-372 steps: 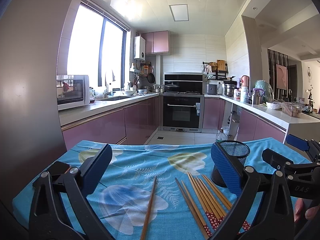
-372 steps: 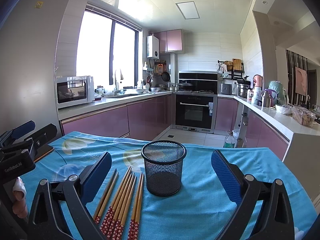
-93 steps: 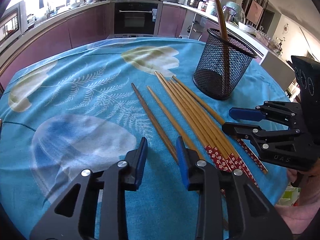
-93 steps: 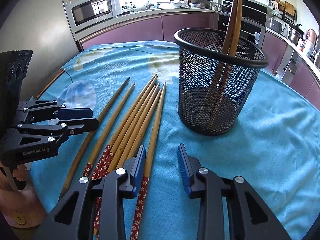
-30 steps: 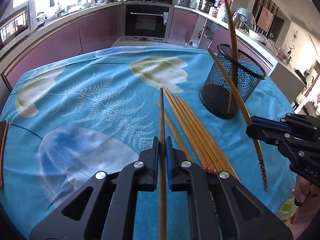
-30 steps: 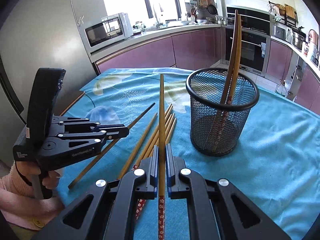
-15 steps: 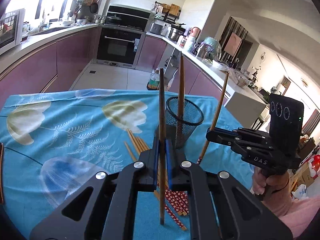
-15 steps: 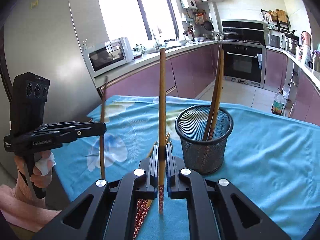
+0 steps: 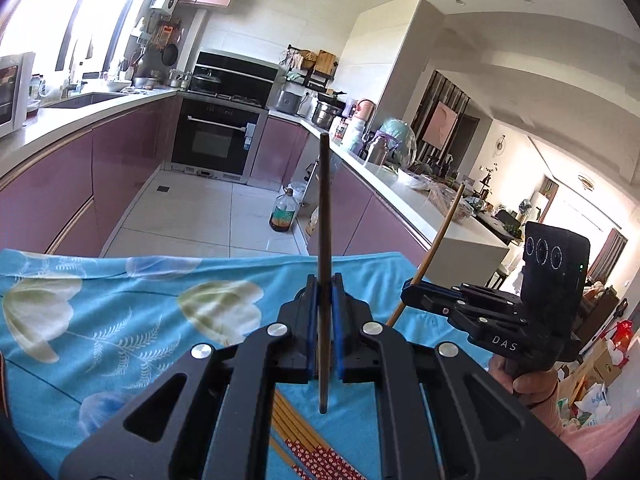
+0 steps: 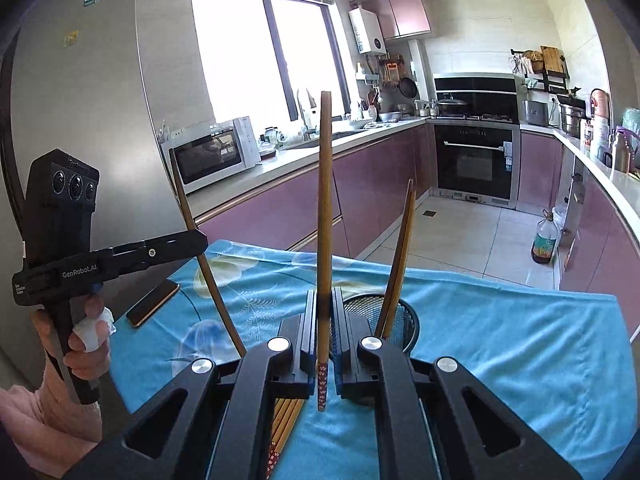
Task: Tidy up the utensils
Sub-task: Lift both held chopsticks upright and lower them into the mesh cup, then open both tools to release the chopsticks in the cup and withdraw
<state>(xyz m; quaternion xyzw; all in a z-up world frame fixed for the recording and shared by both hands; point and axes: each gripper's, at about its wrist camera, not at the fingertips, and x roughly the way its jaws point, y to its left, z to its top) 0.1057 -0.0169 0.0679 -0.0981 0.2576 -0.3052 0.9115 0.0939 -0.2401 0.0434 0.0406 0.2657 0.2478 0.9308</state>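
A kitchen with purple cabinets and a black oven (image 10: pixel 474 162) fills the upper half of both wrist views. Across the lower half lies a table under a blue flowered cloth (image 10: pixel 500 344).

In the right wrist view, a black mesh cup (image 10: pixel 404 324) sits at lower centre, just behind the right gripper (image 10: pixel 324 344), with two chopsticks (image 10: pixel 398 264) leaning in it. The right gripper's jaws are clamped on a light chopstick (image 10: pixel 324 208), which stands almost upright up the middle of the frame, its red patterned end hanging below the jaws. At left, a hand (image 10: pixel 86 344) holds the left gripper (image 10: pixel 196 240), its jaws clamped on a dark chopstick (image 10: pixel 200 248) that slants up to the left. A phone (image 10: pixel 152 304) lies on the cloth below it.

In the left wrist view, the dark chopstick runs upright through the centre. More chopsticks (image 9: pixel 308 452) lie on the cloth at the bottom edge. The cup is mostly hidden behind the gripper here.

Risks, judged from this: each stick is pinched at one narrow spot, so it could swivel or slip as it is tipped toward the cup. A lower end that catches the rim or the leaning pair could tip the light cup over. Both grippers heading for one opening could collide.
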